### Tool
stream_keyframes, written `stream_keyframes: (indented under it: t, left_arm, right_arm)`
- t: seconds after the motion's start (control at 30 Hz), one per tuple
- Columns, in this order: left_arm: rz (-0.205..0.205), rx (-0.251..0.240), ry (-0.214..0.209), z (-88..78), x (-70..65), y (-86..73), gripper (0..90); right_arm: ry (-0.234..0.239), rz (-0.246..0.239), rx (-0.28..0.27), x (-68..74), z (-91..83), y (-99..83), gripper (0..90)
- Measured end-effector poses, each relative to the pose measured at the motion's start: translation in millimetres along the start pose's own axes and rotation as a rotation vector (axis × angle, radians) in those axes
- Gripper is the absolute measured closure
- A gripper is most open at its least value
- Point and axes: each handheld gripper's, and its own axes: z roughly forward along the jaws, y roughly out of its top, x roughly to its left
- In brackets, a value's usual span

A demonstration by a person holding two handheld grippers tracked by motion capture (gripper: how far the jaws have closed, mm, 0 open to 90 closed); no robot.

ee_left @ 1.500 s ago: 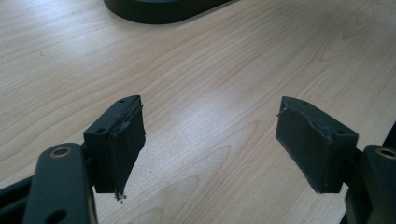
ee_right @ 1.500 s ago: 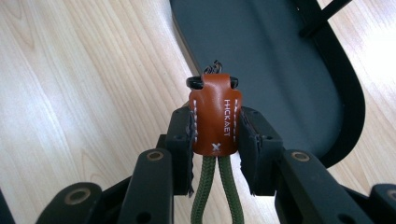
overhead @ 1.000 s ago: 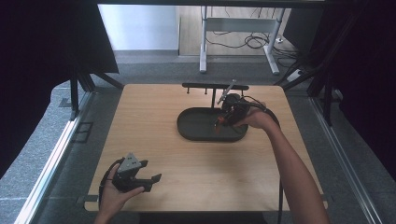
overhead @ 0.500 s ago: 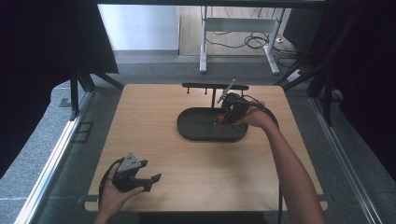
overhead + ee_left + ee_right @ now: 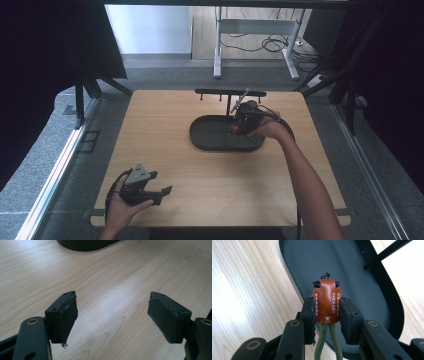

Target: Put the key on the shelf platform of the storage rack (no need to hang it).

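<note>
A pale wooden surface (image 5: 165,145) carries a dark oval tray (image 5: 212,134) right of centre, toward the far side. Behind the tray stands a low black rack (image 5: 230,93). The right gripper (image 5: 238,129) hangs over the tray's right end with something small and orange at its jaws. The left gripper (image 5: 160,192) rests in the left hand (image 5: 120,210) at the near left corner, jaws apart.

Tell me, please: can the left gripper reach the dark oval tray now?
Probably yes. The left gripper is open, and bare table lies between it and the tray; the right gripper occupies the tray's far end.
</note>
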Motion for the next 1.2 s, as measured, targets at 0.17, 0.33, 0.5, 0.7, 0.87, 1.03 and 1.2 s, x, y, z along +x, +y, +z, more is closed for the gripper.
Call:
stream_keyframes:
  t: [0.17, 0.33, 0.5, 0.7, 0.87, 1.03, 1.2]
  left_arm:
    - [-0.001, 0.000, 0.001, -0.7, 0.7, -0.1, 24.1]
    - [0.000, 0.000, 0.000, -1.2, 0.6, 0.0, 24.0]
    - [-0.003, -0.002, 0.002, -2.2, 2.1, -0.3, 24.0]
    - [-0.006, -0.004, 0.003, -2.9, 3.6, -0.8, 24.0]
    - [-0.006, -0.003, 0.003, -3.1, 3.8, -0.9, 24.0]
    - [-0.007, -0.004, 0.005, -3.5, 4.2, -1.1, 24.0]
    - [-0.007, -0.002, 0.006, -3.2, 4.4, -1.3, 24.0]
  right_arm:
    - [-0.005, -0.014, 0.004, 0.0, 5.4, 1.1, 66.7]
    - [-0.015, -0.013, 0.012, -1.3, 11.1, 2.5, 66.6]
    - [-0.029, -0.009, 0.022, -4.7, 20.1, 2.4, 66.6]
    - [-0.043, -0.003, 0.024, -9.4, 28.4, 0.4, 66.5]
    - [-0.050, -0.010, 0.027, -10.0, 35.3, 1.1, 66.3]
    - [-0.057, -0.021, 0.037, -9.8, 41.4, 1.9, 65.7]
    - [-0.069, -0.022, 0.055, -11.1, 48.1, -0.3, 65.5]
